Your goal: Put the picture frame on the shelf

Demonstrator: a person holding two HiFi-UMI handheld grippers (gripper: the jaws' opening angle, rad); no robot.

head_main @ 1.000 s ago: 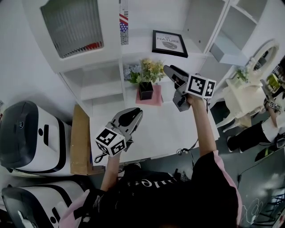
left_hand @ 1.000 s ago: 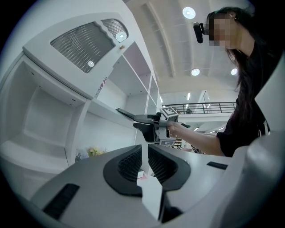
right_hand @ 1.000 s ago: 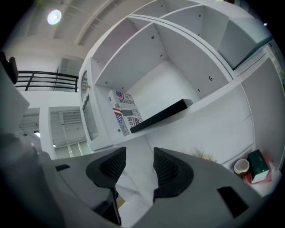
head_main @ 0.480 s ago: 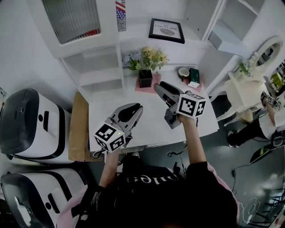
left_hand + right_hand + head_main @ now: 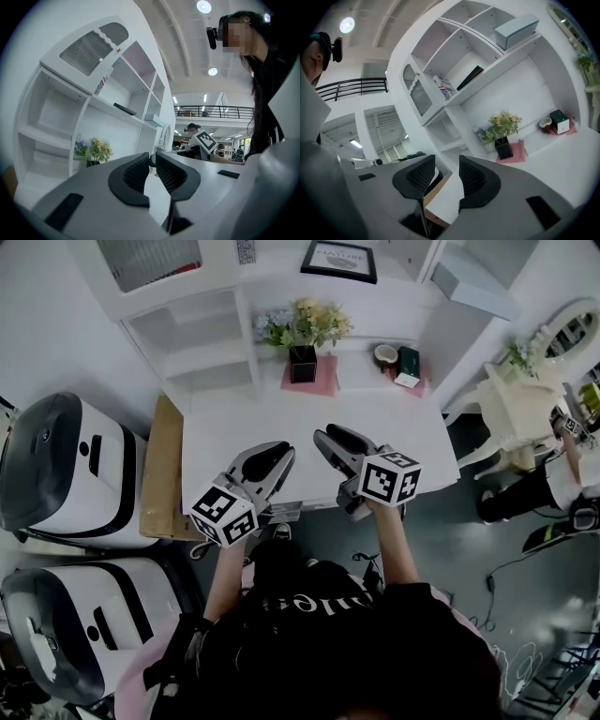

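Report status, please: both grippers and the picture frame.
Left gripper open, empty. Right gripper empty, jaws just narrowed, not shut. Picture frame on the shelf, untouched. Flower pot on table below.

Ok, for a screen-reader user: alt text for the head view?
A person holds the left gripper and right gripper, both empty, over the near edge of a white table; the right jaws have just been closing. Beyond, the picture frame sits on the shelf above a flower pot.
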